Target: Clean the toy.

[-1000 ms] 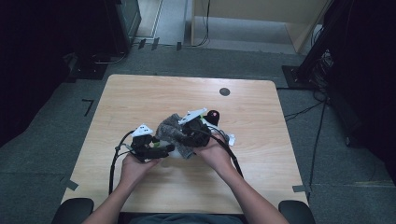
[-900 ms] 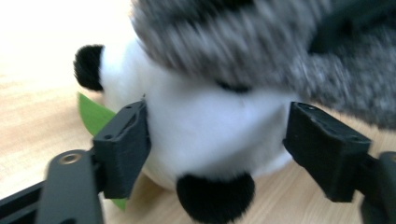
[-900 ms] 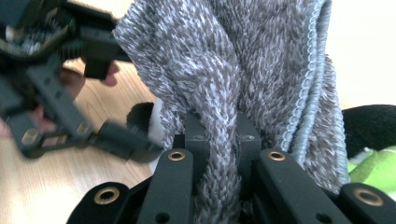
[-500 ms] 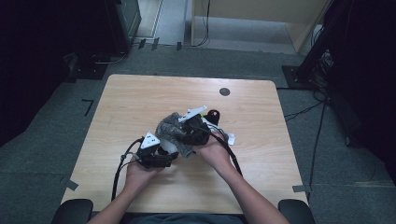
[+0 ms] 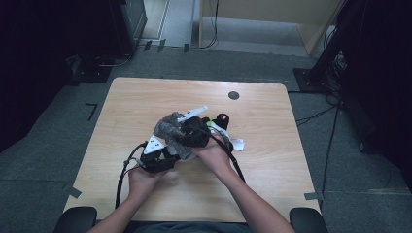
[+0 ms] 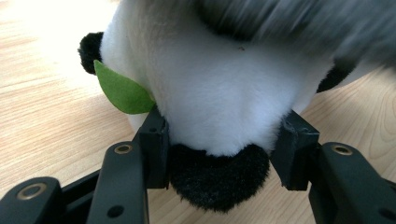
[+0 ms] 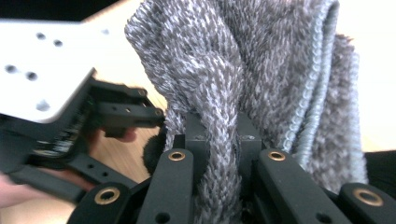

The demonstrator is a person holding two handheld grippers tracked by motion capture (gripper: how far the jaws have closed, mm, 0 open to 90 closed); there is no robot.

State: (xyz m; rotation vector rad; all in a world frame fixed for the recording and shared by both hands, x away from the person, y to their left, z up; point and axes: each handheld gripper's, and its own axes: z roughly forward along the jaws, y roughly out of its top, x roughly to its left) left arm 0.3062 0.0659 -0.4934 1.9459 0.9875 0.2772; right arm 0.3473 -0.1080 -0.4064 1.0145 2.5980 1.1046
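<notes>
Two grippers meet over the middle of the table (image 5: 121,107), each with its own hold. The left gripper (image 6: 219,154) has its jaws spread about as wide as the plush panda (image 6: 210,88) and pressed into it from either side — the white body bulges between them, a black fuzzy part sits low in the gap, and a green felt leaf (image 6: 122,91) sticks out at one side. That grip looks meant to keep the toy steady. The right gripper (image 7: 218,154) is pinched nearly closed on a fold of grey towel (image 7: 261,70), the cloth bunched between the jaws and rising above them — a narrow clamp suits thin fabric that would slip from a looser one.

From above, the towel (image 5: 167,127) lies draped over the spot where the grippers come together, near the table's centre and toward the person's side. My guess is the cloth is being pulled around or off the panda; I cannot tell which. A small red-topped thing (image 5: 222,117) and a white scrap (image 5: 238,144) lie just beside the right hand (image 5: 214,153).
</notes>
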